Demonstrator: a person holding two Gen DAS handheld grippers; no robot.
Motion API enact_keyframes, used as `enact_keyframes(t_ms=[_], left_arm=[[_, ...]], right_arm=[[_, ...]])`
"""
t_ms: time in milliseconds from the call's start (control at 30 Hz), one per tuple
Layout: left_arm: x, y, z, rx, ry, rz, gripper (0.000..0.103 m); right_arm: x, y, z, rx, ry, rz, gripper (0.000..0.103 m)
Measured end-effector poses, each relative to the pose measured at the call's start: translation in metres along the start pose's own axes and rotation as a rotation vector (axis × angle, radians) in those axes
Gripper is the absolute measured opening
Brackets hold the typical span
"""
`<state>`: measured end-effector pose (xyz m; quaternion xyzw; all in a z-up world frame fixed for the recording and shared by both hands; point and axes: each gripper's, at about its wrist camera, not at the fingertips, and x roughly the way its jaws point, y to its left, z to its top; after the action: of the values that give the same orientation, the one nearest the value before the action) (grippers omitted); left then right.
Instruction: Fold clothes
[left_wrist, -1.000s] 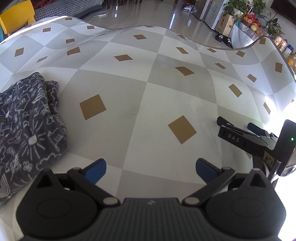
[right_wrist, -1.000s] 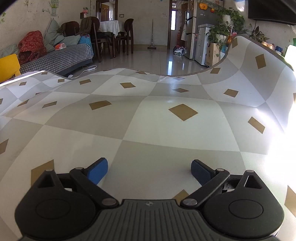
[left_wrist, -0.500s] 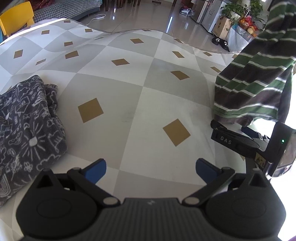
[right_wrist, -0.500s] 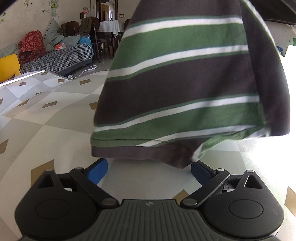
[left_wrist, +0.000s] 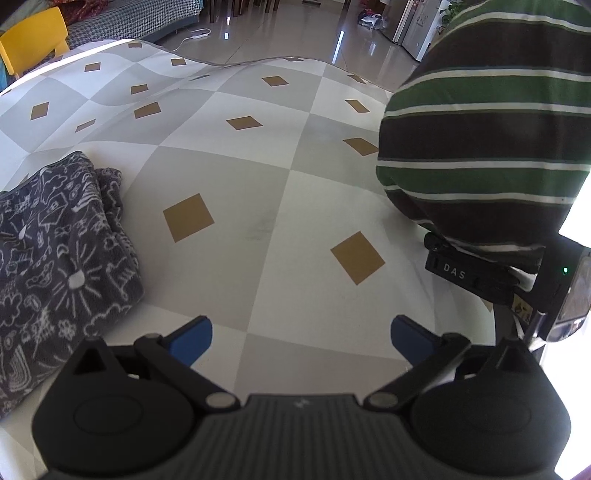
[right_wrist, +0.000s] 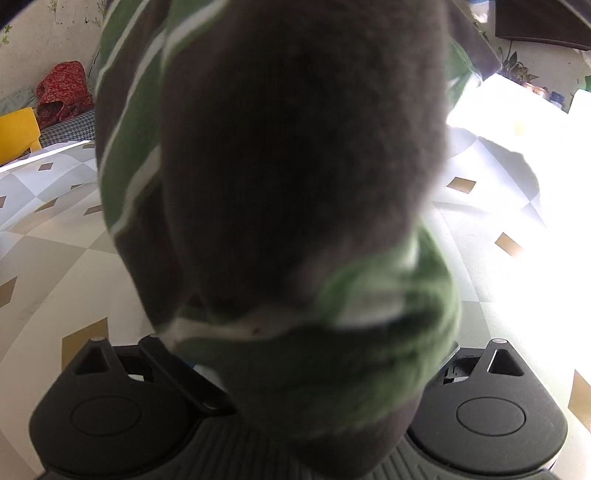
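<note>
Your left gripper (left_wrist: 301, 334) gapes empty; right gripper (right_wrist: 314, 354) is smothered by the shirt (left_wrist: 484, 147), grip untellable; soft, limp cloth; pinch its hem.

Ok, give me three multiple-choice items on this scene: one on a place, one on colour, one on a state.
1. Where does the dark printed cloth lie in the left wrist view?
A. left side of the table
B. right side
C. on the floor

2. What colours are the shirt stripes?
A. red and blue
B. green, brown and white
C. yellow and black

3. How is the left gripper?
A. shut on the shirt
B. shut on the cloth
C. open, holding nothing

Answers:
1 A, it sits at the left edge on the checked table.
2 B, those bands show clearly.
3 C, bare table shows between its blue fingers.
</note>
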<state>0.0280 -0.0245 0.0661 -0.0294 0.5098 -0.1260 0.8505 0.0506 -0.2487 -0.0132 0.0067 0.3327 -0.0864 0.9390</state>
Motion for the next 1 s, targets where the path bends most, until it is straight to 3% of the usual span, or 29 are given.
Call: enact_keyframes(t_ms=[667,1000], left_arm=[[-0.030,-0.013,-0.024,0.122,-0.061,0.083,0.103],[-0.036,-0.015,-0.042,0.142,-0.057,0.082,0.103]], right_arm=[[0.000,0.000,0.000,0.000,0.000,0.000,0.097],[0.000,0.000,0.000,0.000,0.001,-0.001,0.097]])
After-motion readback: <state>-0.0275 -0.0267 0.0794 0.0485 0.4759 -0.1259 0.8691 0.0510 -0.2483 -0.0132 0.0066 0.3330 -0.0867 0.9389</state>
